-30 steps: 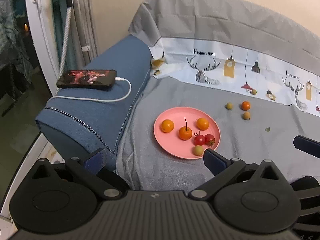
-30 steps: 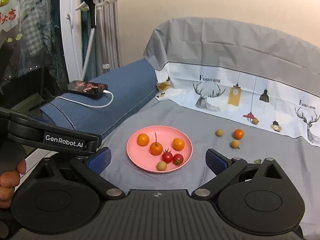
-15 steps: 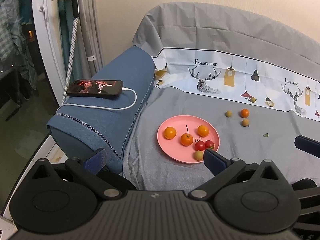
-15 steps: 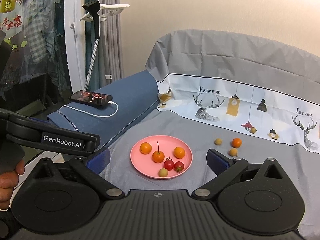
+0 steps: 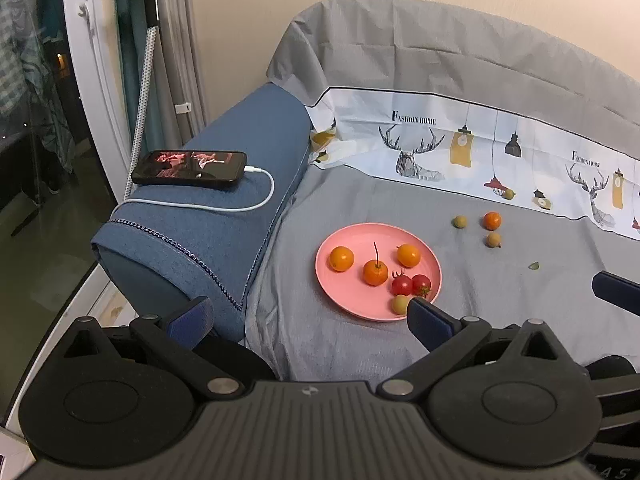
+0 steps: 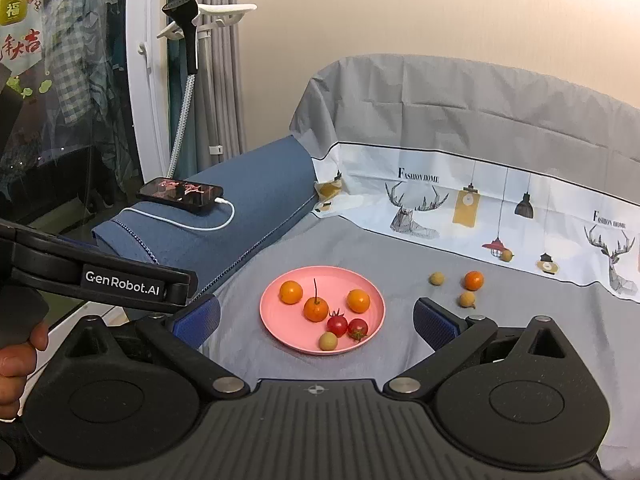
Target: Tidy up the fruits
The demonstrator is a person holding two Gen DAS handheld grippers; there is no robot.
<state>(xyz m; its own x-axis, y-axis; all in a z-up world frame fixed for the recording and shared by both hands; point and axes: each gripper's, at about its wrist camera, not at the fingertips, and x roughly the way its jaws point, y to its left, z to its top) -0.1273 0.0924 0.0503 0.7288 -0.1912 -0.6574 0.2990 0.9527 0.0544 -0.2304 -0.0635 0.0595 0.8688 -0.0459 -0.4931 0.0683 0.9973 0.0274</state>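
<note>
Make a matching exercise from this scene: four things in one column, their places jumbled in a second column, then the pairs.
Things:
1. phone
2. stemmed orange fruit
3. lone orange fruit
4. left hand-held gripper

Places:
A. on the grey cover, right of the plate
B. on the blue armrest
C. near the camera, open and empty
D. on the pink plate

Pairs: 1-B, 2-D, 3-A, 4-C

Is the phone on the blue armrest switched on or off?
On. The phone screen shows a lit reddish picture, and a white cable is plugged in.
</note>
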